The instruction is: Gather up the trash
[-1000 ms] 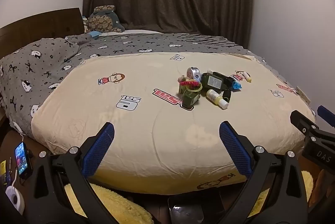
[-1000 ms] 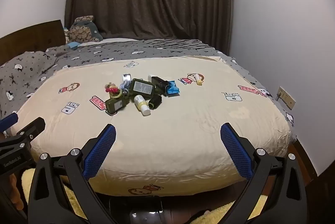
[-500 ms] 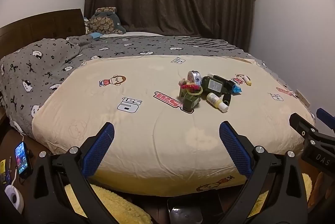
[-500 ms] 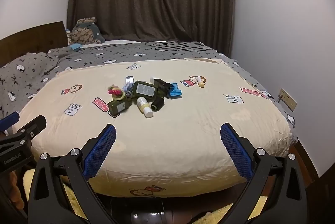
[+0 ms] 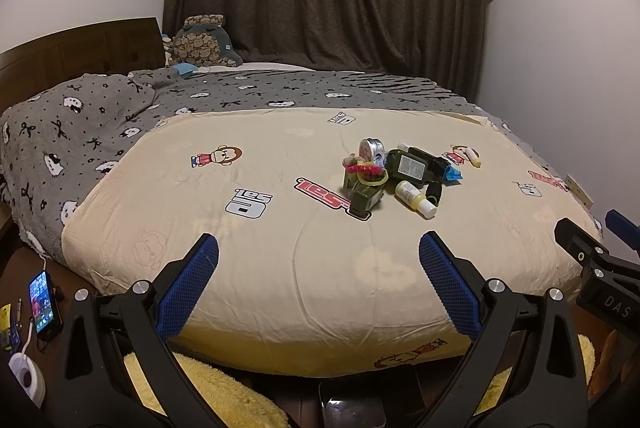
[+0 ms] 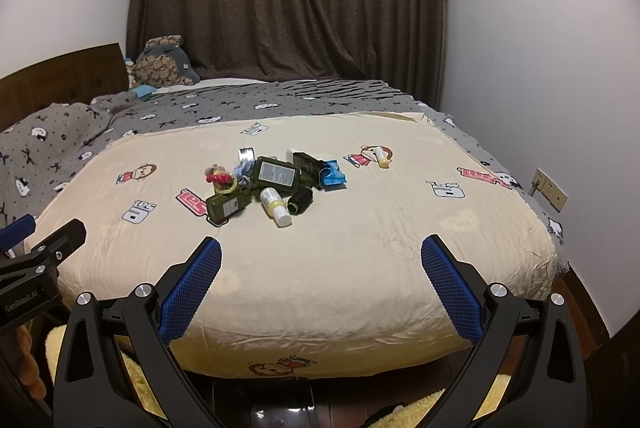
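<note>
Trash (image 6: 272, 183) sits mid-bed (image 6: 360, 268) — two green bottles, one yellow bottle, one tin; both claws (image 5: 318, 268) (image 6: 320, 268) wide open, empty.

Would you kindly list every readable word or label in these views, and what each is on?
"DAS": on the black right gripper body, in the left wrist view.
"GenRobot.AI": on the black left gripper body, in the right wrist view.
White labels on the dark green bottles: too small to read.
Cream quilt logos: upside down, illegible.
</note>
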Demonstrator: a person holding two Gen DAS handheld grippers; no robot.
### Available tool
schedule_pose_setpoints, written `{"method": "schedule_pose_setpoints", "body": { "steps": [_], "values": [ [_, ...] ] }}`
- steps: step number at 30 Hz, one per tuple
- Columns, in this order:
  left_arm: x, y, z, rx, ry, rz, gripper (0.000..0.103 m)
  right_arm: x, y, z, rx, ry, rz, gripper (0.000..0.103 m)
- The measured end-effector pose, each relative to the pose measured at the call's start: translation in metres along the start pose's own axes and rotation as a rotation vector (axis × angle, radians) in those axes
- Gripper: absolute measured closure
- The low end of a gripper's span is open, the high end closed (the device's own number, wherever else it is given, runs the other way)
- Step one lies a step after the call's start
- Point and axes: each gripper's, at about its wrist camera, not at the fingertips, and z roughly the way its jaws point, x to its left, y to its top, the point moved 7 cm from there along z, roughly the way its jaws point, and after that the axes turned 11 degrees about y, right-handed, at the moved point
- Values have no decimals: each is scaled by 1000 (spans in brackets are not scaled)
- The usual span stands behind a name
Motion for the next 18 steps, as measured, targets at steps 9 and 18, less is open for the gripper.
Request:
{"method": "schedule_pose_setpoints", "body": {
  "steps": [9, 18],
  "values": [
    [2, 2, -2, -7, 2, 1, 8, 1, 1, -1, -3, 2, -1, 3],
    [3, 2, -2, -9, 3, 1, 8, 2, 1, -1, 0, 6, -4, 3]
  ]
}}
